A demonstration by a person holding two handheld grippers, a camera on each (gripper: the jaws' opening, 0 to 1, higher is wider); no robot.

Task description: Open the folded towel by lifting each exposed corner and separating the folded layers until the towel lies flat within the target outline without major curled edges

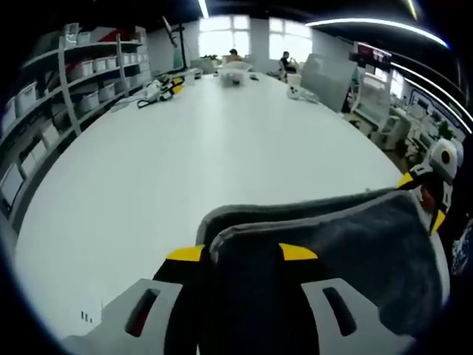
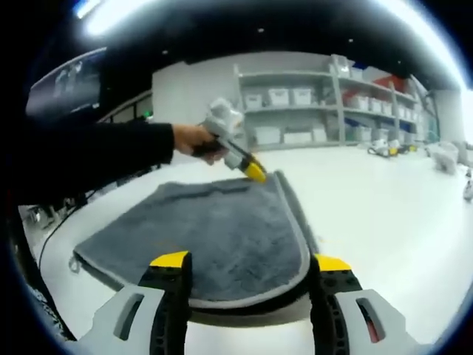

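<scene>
With our left tongs (image 1: 240, 255) clamped on the grey towel (image 2: 214, 237) and our right tongs (image 2: 247, 270) apart over its near edge, a careless tug could curl it across the bench (image 2: 384, 214).

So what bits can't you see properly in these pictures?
- Left gripper view: the fluffy grey towel covers the gap between the left gripper jaws, hiding the grip.
- Right gripper view: the towel's underside and the white table beneath it are hidden.
- Left gripper view: the wall shelf bins are too small and blurred to make out.

Beyond the towel (image 1: 332, 244) the white table (image 1: 207, 148) lies open; clutter (image 1: 162, 89) sits far off.
</scene>
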